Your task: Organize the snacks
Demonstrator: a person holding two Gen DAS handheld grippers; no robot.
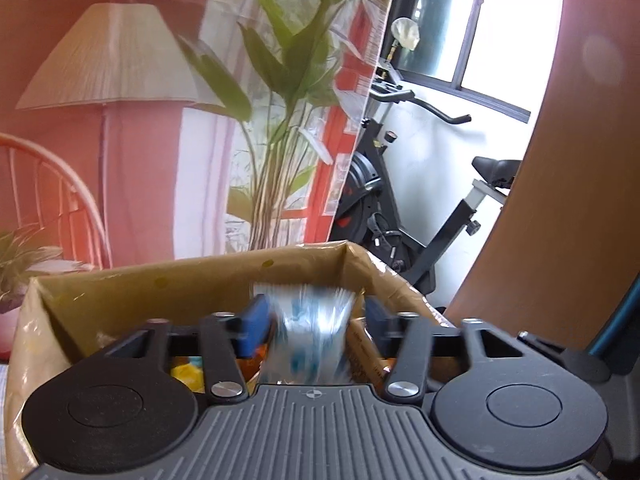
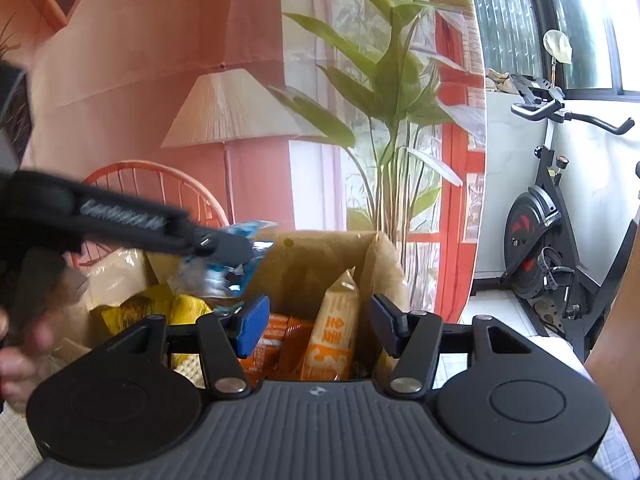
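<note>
An open cardboard box (image 1: 160, 292) (image 2: 312, 264) stands just below both grippers. In the left wrist view my left gripper (image 1: 316, 322) is open over the box. A blurred clear-and-blue snack packet (image 1: 312, 336) hangs between its blue pads with a gap on the right side. From the right wrist view that left gripper (image 2: 232, 260) reaches in from the left, with the blue packet (image 2: 216, 276) at its tips. My right gripper (image 2: 320, 326) is open and holds nothing, above upright orange snack packs (image 2: 336, 332) in the box. A yellow bag (image 2: 160, 308) lies at the box's left.
A black exercise bike (image 1: 400, 200) (image 2: 560, 240) stands on the right by the window. A printed backdrop (image 2: 240, 100) with a lamp and plant hangs behind the box. A brown curved panel (image 1: 560, 200) fills the right edge. A person's hand (image 2: 16, 340) grips the left tool.
</note>
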